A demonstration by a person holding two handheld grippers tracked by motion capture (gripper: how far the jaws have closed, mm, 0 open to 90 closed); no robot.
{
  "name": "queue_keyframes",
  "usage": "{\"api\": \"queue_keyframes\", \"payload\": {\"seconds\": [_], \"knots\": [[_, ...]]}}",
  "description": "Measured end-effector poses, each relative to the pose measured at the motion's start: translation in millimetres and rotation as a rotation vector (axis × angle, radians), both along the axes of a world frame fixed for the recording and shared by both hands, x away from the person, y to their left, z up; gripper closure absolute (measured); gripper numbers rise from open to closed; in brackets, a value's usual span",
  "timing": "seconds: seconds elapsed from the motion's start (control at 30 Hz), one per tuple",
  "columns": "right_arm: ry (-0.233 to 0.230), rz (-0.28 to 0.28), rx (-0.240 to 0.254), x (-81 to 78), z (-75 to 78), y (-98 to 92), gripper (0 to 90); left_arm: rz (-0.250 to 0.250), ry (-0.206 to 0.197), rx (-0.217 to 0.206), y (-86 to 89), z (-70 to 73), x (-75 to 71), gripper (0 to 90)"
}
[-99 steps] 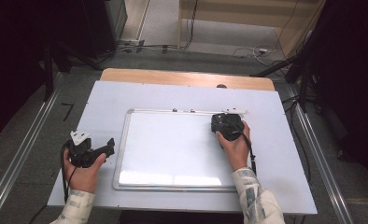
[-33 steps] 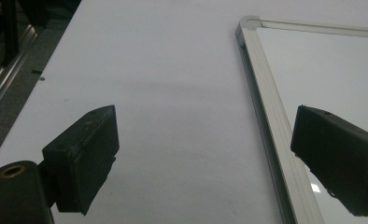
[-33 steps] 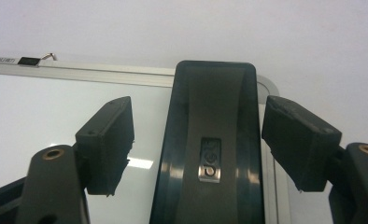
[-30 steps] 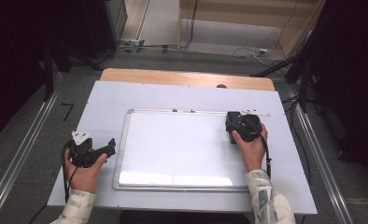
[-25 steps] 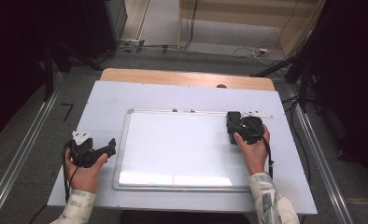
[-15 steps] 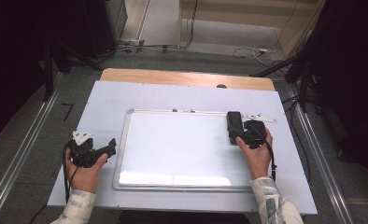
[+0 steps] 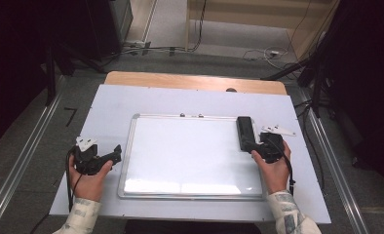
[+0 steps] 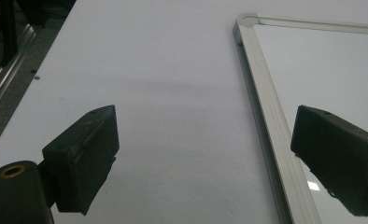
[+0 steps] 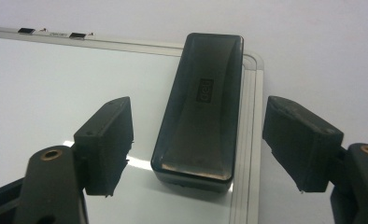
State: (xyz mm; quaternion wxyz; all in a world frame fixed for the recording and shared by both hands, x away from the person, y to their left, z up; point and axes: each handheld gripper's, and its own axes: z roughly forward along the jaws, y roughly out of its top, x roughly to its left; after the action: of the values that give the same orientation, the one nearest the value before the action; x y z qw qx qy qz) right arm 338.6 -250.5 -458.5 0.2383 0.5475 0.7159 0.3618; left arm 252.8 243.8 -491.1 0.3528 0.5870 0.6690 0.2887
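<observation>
While your right gripper (image 9: 196,149) stands open, the eraser (image 9: 201,105) lies free ahead between its jaws, on the whiteboard (image 7: 190,151) corner, likely parked. Your left gripper (image 8: 205,158) gapes empty astride the board's frame.

Table (image 7: 146,100): bare surface left of, beyond and right of the whiteboard (image 7: 190,151); a gripper could pass over all of it.
Whiteboard: low raised frame; inner face bare but for the eraser (image 7: 245,131) lying at its far right corner, partly on the frame.
Grey plate (image 7: 278,130): flat on the table just right of the eraser.
Rails (image 7: 19,165): along both table sides.
</observation>
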Motion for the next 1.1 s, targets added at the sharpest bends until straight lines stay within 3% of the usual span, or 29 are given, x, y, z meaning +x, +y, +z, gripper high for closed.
{"api": "queue_keyframes", "payload": {"seconds": [1.1], "knots": [[-0.014,-0.023,0.001,-39.3,3.9,-37.3,23.6,-0.006,-0.002,-0.001,-1.4,-0.4,0.0,8.5]]}}
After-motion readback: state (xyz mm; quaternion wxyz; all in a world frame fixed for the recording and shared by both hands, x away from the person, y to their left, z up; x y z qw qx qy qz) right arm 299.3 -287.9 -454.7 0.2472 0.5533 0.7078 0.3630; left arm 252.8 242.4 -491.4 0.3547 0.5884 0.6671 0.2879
